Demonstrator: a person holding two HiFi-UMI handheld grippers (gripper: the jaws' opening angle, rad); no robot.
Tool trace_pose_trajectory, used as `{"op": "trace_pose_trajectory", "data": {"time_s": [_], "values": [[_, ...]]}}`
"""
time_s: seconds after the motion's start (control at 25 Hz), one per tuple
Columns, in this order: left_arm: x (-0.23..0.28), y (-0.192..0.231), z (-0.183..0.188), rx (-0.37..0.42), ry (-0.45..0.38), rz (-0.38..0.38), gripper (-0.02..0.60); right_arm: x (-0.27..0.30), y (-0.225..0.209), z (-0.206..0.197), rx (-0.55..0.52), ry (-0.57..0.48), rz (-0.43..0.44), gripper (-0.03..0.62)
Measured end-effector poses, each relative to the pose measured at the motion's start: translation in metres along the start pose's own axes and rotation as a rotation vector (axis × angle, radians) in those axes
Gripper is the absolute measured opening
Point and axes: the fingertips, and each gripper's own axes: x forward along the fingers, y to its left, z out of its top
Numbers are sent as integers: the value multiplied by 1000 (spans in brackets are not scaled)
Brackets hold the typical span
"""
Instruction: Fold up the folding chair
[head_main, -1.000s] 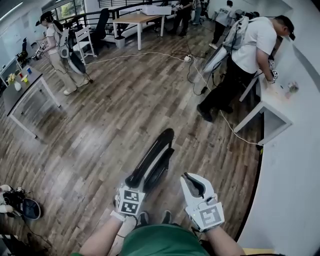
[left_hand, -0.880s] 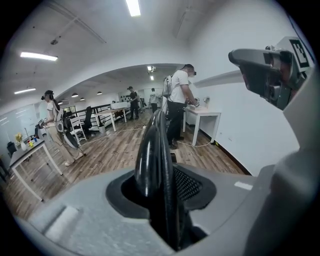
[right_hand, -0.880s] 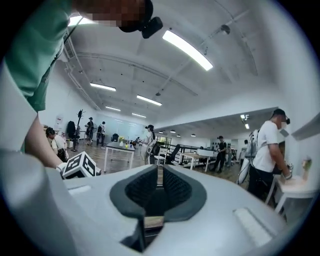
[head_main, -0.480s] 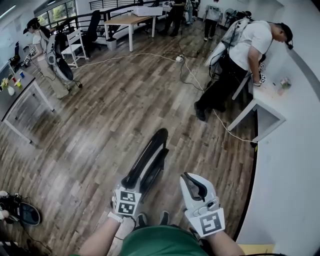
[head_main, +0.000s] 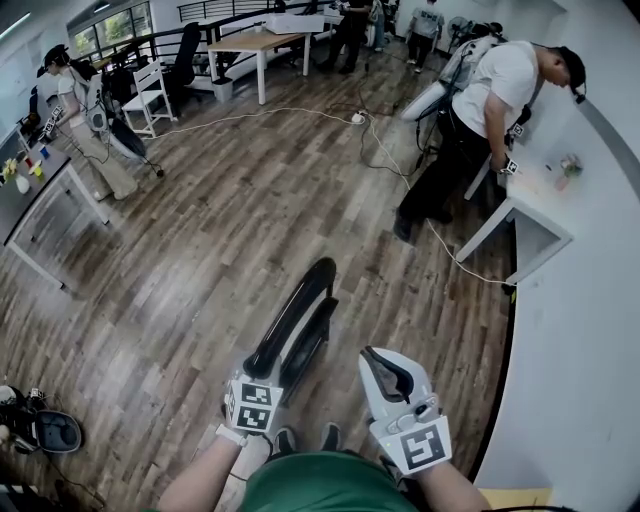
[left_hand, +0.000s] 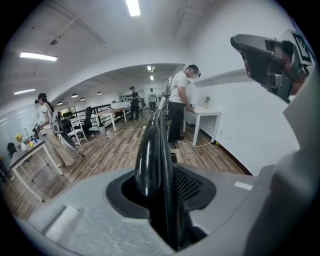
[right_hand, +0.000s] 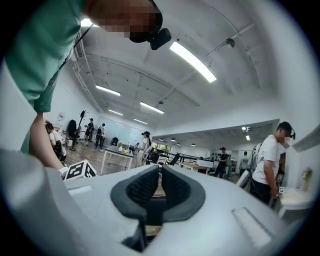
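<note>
1. The folding chair (head_main: 300, 325) is closed flat, a slim black shape that slants away from the person over the wooden floor (head_main: 200, 250).
2. The left gripper (head_main: 262, 368) is at the chair's near end. Its jaws pinch the chair's black edge, and the mesh pad presses against one side of it.
3. The right gripper (head_main: 380, 365) hangs just to the right of the chair's near end and does not touch it. Its jaws are pressed together with nothing between them.
4. Far beyond the chair's far end and to the right, a person in a white shirt (head_main: 490, 95) bends over a white tabletop (head_main: 545, 205) against the wall.
5. A white cable (head_main: 440, 245) trails across the floor between the chair and that tabletop.
</note>
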Motion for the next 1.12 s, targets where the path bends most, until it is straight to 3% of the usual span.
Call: {"op": "trace_pose_trajectory", "data": {"time_s": [1.12], "values": [[1, -4, -5, -10, 15, 25, 138, -5, -12, -18, 44, 7, -2, 12]]}}
